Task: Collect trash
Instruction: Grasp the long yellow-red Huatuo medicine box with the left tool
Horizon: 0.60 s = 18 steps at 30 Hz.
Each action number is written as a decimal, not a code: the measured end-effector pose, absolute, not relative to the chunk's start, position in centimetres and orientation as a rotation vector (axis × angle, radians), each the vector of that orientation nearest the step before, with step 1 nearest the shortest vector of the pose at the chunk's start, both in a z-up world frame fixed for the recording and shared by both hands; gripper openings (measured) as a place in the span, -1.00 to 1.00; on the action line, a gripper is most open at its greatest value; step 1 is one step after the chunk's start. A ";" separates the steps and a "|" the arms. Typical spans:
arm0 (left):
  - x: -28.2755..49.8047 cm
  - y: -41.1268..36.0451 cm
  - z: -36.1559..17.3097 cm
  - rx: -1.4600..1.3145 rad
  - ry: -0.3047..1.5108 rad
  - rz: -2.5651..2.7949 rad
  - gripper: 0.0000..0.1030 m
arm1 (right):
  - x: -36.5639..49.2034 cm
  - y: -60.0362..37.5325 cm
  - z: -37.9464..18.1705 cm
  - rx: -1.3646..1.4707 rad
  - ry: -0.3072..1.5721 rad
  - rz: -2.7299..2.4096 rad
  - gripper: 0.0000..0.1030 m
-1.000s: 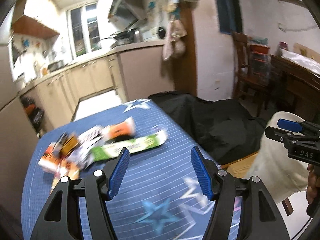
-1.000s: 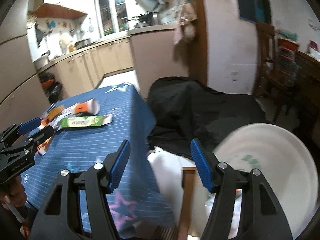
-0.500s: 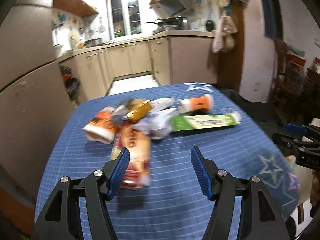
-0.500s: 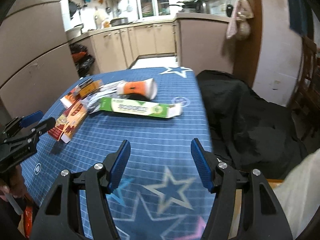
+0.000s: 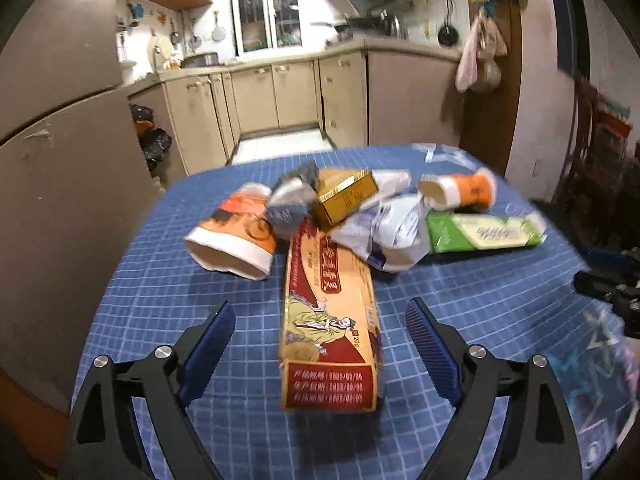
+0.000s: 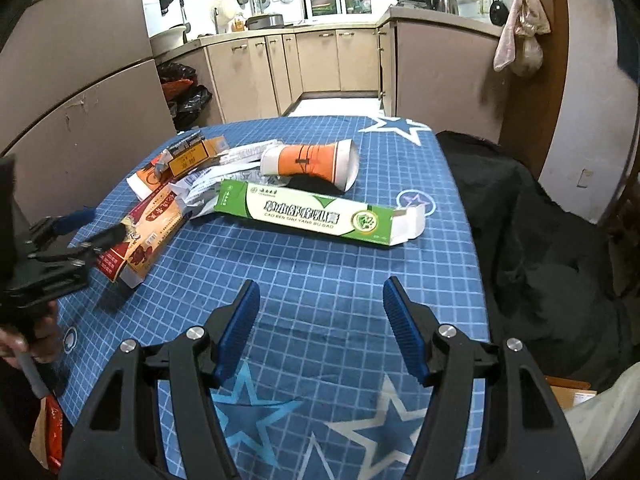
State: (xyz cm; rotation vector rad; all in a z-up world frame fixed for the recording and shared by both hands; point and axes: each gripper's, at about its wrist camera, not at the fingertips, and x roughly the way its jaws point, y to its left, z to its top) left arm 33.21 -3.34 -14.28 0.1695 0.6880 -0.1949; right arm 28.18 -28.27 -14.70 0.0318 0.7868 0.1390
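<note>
Blue ribbed pads line both fingers of the left gripper point(image 5: 320, 328), whose jaws are opening and stand wide apart, pressing on nothing. The near end of a red-and-tan carton point(image 5: 330, 320) lies in the gap between them, apart from either pad, flat on the tablecloth point(image 5: 168, 292), a blue cloth with a white grid and star prints. In the right wrist view the right gripper point(image 6: 320, 312) hovers over a bare stretch of the same cloth, its jaws parted and empty; the left gripper appears there at the left edge, just beside the red-and-tan carton, held by a hand point(image 6: 28, 350).

Beyond the carton the trash forms one loose heap near the middle of the table. An orange-and-white paper cup point(image 5: 234, 236) lies on its side to the left. A grey crumpled wad point(image 5: 288, 204) and a gold box point(image 5: 346, 196) sit behind the carton's far end, the box tilted on the heap. A crumpled white wrapper point(image 5: 386, 236) lies to the right, touching the carton. A green-and-white long box point(image 6: 316, 214), one end flap open, lies further right. A second orange-and-white cup point(image 6: 312, 162) lies on its side behind that box.

Past the table's right edge, a black cloth point(image 6: 540, 240) is draped over something low. Farthest back stand beige kitchen cabinets point(image 6: 320, 64) and a window point(image 5: 264, 4).
</note>
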 end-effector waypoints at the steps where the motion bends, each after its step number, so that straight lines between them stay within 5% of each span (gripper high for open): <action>1: 33.6 -3.5 -14.7 0.175 0.695 -0.197 0.69 | 28.3 -28.3 -14.9 0.033 0.792 0.139 0.20; 10: 38.4 -5.2 -17.6 0.209 0.825 -0.156 0.69 | 28.8 -28.9 -15.6 0.048 0.802 0.141 0.20; 11: 38.6 -5.2 -17.7 0.214 0.829 -0.155 0.65 | 28.8 -29.0 -15.6 0.051 0.802 0.143 0.20; 13: 38.9 -5.0 -17.8 0.198 0.836 -0.162 0.27 | 28.7 -29.1 -15.8 0.057 0.804 0.143 0.20; 18: 36.9 -2.2 -16.7 0.103 0.788 -0.092 0.28 | 28.4 -29.4 -16.1 0.065 0.812 0.146 0.20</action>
